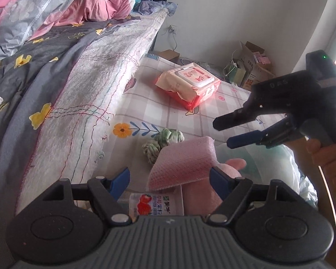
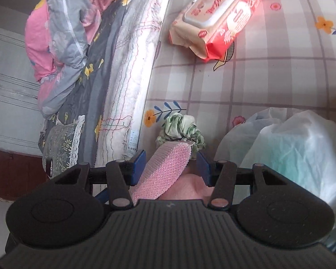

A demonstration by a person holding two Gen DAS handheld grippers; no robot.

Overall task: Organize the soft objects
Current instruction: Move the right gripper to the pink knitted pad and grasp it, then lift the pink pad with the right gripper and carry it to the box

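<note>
Checked bedsheet (image 1: 145, 103) strewn with soft objects.
Pink sponge (image 1: 181, 168) lies between the left gripper (image 1: 170, 179)'s open jaws; right gripper (image 1: 228, 132) open, empty.

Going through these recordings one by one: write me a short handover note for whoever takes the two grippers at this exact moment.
Left gripper: open, nothing held, just above the pink sponge.
Right gripper: open, empty, in the air to the right.
The sponge lies propped on a pink soft item; the green scrunchie sits just behind it, the wet wipes pack farther back on the checked sheet. A small strawberry packet is under the left gripper, a white plastic bag to the right.
Done: cannot tell.
Left: all items still loose.
</note>
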